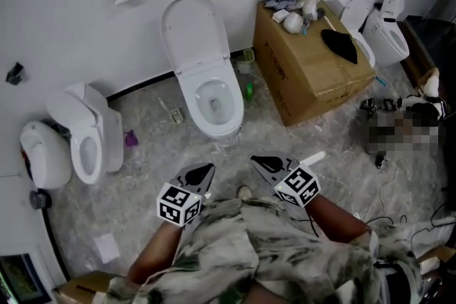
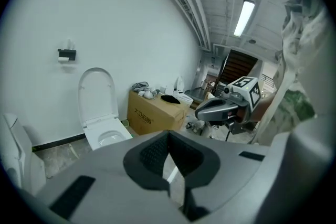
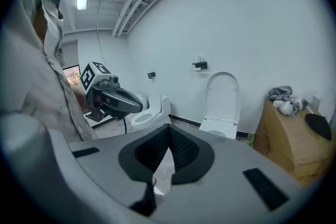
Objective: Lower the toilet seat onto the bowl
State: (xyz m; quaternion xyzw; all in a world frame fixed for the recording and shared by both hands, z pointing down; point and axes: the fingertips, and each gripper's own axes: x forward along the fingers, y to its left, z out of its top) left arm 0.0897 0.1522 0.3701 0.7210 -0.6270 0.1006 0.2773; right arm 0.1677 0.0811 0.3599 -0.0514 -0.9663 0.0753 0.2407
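Right now both of your claws are clenched on nothing. The left claw (image 1: 204,172) has its pads pressed together with only floor beyond them, and the right claw (image 1: 261,164) is the same.

The toilet seat (image 1: 189,30) stands raised behind the bowl (image 1: 214,105), leaning back on the wall (image 1: 64,25). I can't separate lid from ring from here. Its long axis runs upward from the hinge at the back of the bowl, so the free edge you need is the top one, the part farthest from the bowl.

Both claws sit in front of the bowl and apart from it. The left is just left of the bowl's centre line, and the right is further off to the right. The left looks a shade nearer, though either could reach. By my reckoning, you'll have to part the jaws, or hook a closed tip behind that top edge, before the seat can swing forward and down.

The floor (image 1: 142,153) around the bowl is grey mottled stone strewn with scraps. A cardboard box (image 1: 306,75) stands close to the right of the bowl and a second toilet (image 1: 89,139) well to its left. Neither appears to cross the seat's swing over the bowl.
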